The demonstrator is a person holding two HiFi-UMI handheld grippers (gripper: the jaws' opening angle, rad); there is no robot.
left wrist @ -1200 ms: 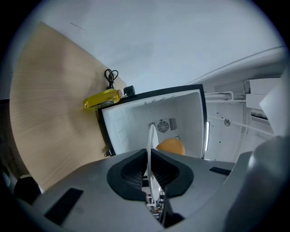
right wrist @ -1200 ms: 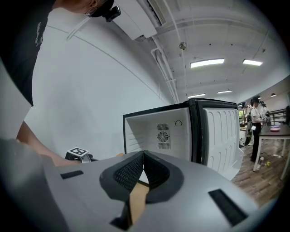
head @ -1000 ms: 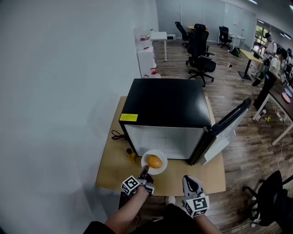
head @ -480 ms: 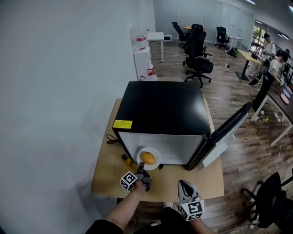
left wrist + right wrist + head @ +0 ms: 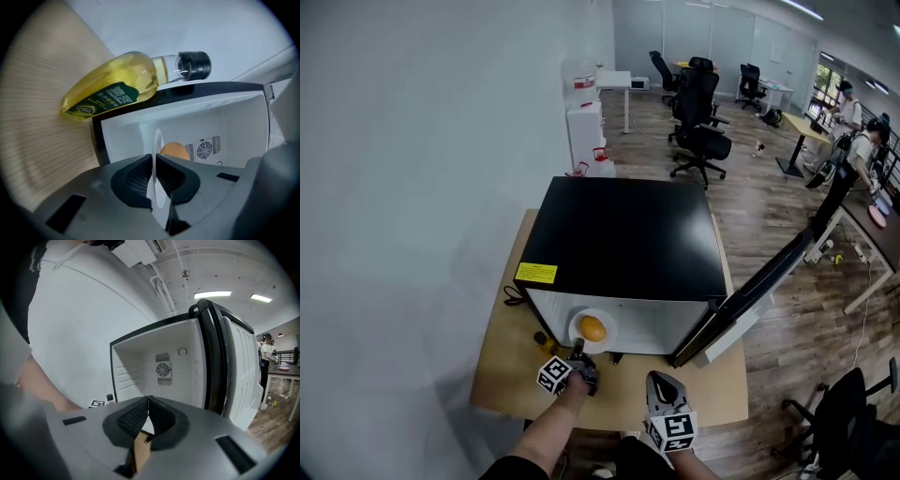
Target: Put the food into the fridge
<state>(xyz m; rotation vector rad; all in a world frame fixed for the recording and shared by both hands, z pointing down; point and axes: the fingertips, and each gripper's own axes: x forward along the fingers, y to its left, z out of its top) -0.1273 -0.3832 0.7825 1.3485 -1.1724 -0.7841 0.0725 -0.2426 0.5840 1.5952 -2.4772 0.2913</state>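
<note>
My left gripper is shut on the near rim of a white plate that carries an orange. The plate is at the mouth of the open mini fridge, at its left side. In the left gripper view the plate stands edge-on between the pads, with the orange beyond it and the white fridge interior behind. My right gripper hovers near the table's front edge, shut with nothing in it. The right gripper faces the fridge's bare inside.
A bottle of yellow oil stands on the wooden table just left of the fridge. The fridge door swings out to the right. Office chairs, desks and people fill the room behind.
The left gripper has carried the plate with the orange forward, from above the table up to the fridge opening. The right gripper has stayed shut near the front edge.
</note>
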